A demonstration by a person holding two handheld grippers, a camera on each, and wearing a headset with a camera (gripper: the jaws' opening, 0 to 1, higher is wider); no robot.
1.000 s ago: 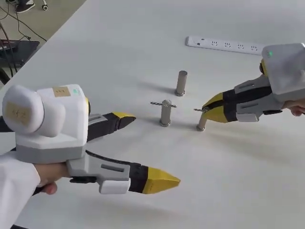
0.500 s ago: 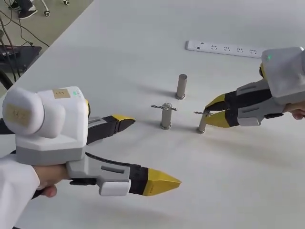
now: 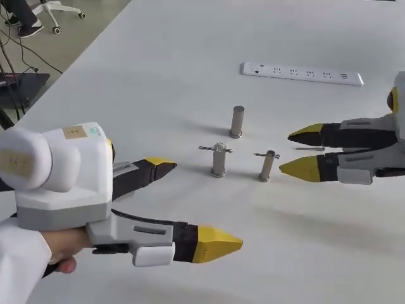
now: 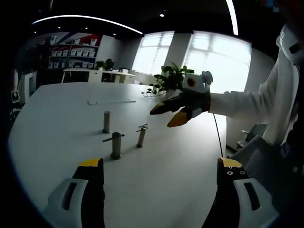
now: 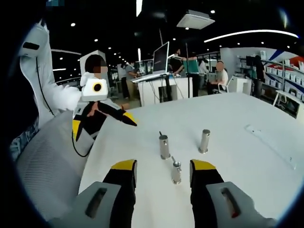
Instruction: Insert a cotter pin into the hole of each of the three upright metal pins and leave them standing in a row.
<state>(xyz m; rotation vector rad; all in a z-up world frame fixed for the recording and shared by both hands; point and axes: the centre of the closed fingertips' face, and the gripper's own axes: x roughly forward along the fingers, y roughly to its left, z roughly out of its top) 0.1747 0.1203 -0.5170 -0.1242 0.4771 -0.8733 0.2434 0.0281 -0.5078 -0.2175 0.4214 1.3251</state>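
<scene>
Where the three metal pins stand upright near the middle of the desk (image 3: 158, 76), the middle pin (image 3: 219, 159) and the right pin (image 3: 267, 166) each carry a cotter pin (image 3: 207, 149) through the top, with the far pin (image 3: 236, 121) behind them. The right gripper (image 3: 286, 152) hovers just beside the right pin, jaws spread and empty. The left gripper (image 3: 207, 203) hangs nearer the near edge, jaws wide apart and empty. A power strip (image 3: 302, 73) lies toward the far edge.

— How is the white table (image 3: 158, 57) lit?
— Brightly and evenly; soft shadows are cast leftward by the metal pins (image 3: 219, 159).
— And the gripper views?
— Edges are bent by fisheye distortion; the windows (image 4: 152, 59) are overexposed.
</scene>
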